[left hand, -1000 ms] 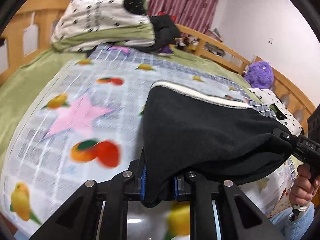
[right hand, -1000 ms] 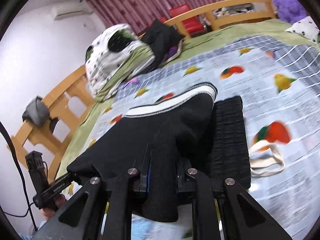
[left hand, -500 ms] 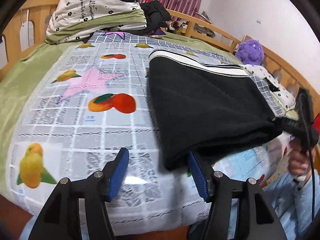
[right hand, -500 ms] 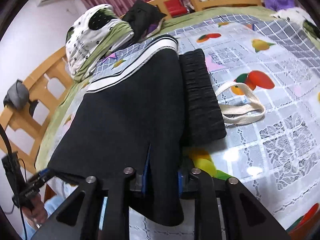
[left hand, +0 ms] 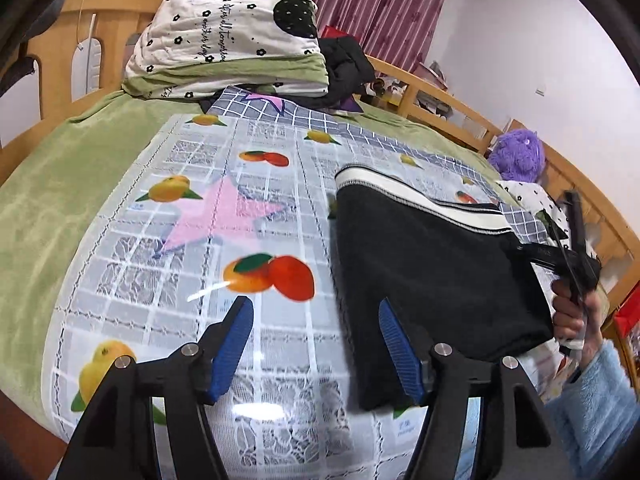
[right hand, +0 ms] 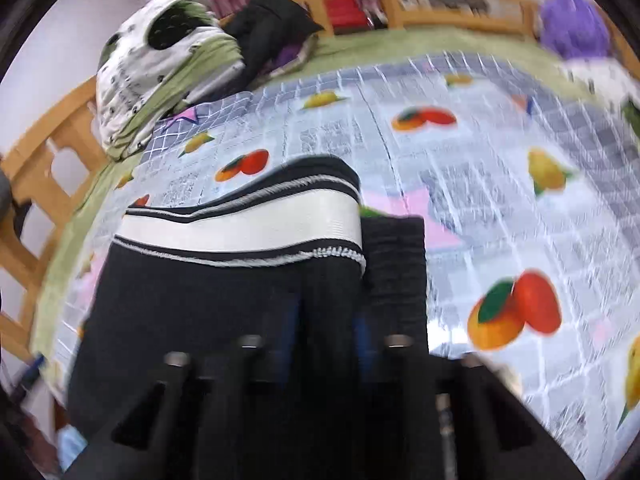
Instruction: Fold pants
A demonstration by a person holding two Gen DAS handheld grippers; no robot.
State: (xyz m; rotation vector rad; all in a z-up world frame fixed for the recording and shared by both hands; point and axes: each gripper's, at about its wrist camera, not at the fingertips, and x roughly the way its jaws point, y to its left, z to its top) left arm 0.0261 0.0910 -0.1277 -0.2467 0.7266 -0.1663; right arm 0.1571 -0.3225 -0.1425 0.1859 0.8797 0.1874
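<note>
The black pants (left hand: 420,264), with a white-striped waistband (left hand: 420,200), lie folded on the fruit-print cloth (left hand: 192,248). In the left wrist view my left gripper (left hand: 316,350) stands apart at the near left corner of the pants. Its jaws are opening, and the blue pads (left hand: 232,348) press on nothing. My right gripper (left hand: 560,258) shows at the right edge of the pants, held by a hand (left hand: 568,312). In the blurred right wrist view my right gripper (right hand: 326,332) is shut on a fold of the pants (right hand: 208,300), close behind the waistband (right hand: 240,228).
A black ribbed garment (right hand: 394,264) lies against the right side of the pants. A spotted white and green quilt pile (left hand: 228,40) and dark clothes (left hand: 344,68) sit at the far end. A purple plush toy (left hand: 518,156) sits by the wooden bed rail (left hand: 440,92).
My left gripper has let go of the pants, opened and drawn back to the left. The pants have dropped flat onto the cloth. My right gripper has pushed forward toward the waistband, still gripping fabric.
</note>
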